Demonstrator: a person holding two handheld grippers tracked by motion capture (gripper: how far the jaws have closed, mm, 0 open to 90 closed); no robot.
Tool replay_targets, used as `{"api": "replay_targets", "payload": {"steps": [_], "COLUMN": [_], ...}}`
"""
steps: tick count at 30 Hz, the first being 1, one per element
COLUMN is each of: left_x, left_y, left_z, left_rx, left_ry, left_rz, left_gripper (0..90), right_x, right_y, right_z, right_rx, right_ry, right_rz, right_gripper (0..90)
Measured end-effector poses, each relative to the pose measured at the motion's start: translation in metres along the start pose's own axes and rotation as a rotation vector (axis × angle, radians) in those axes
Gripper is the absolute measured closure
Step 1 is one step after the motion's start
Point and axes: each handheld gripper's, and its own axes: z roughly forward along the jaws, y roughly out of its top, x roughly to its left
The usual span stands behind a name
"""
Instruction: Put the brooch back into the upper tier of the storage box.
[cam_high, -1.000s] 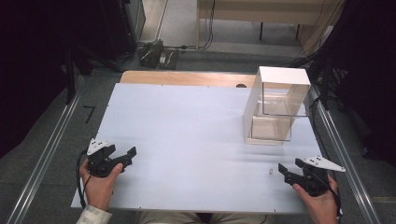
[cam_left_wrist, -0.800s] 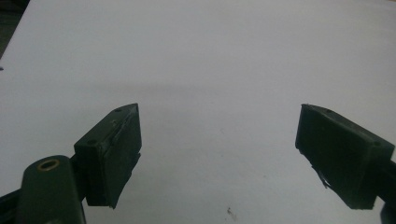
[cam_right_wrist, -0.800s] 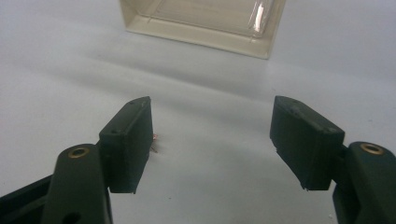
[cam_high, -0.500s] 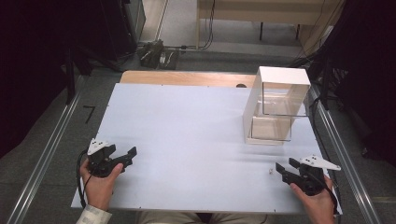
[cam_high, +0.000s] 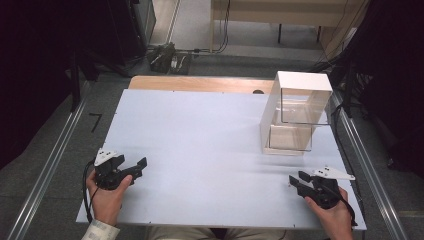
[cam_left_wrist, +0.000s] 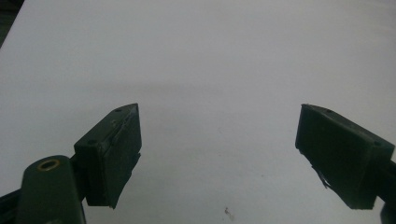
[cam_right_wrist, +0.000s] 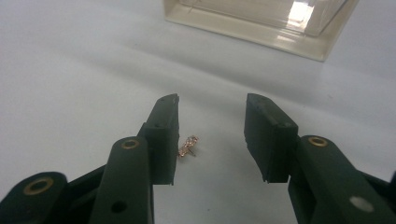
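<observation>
The right gripper (cam_right_wrist: 212, 137) was held spread over a tiny gold earring (cam_right_wrist: 188, 146), which lay on the white table (cam_high: 210, 145) just inside the jaw at nine o'clock. The left gripper (cam_left_wrist: 219, 154) was spread wide over bare table, pinching nothing. So off-centre a piece could easily be nudged aside or flicked away if the jaws were closed.
</observation>
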Motion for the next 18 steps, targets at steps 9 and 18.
{"api": "replay_targets", "payload": {"steps": [9, 18], "left_x": [-0.0001, -0.0001], "left_y": [-0.0001, 0.0000], "left_z": [0.0002, 0.0003], "left_rx": [0.000, 0.002], "left_ry": [-0.001, -0.001], "left_rz": [0.002, 0.003], "left_gripper": [15.6, 15.6], "right_x": [0.0036, 0.0040], "right_y": [-0.0012, -0.0017], "right_z": [0.0054, 0.0077], "right_rx": [0.020, 0.030], "right_ry": [0.014, 0.022], "right_rz": [-0.010, -0.011], "right_gripper": [61.5, 68.5]}}
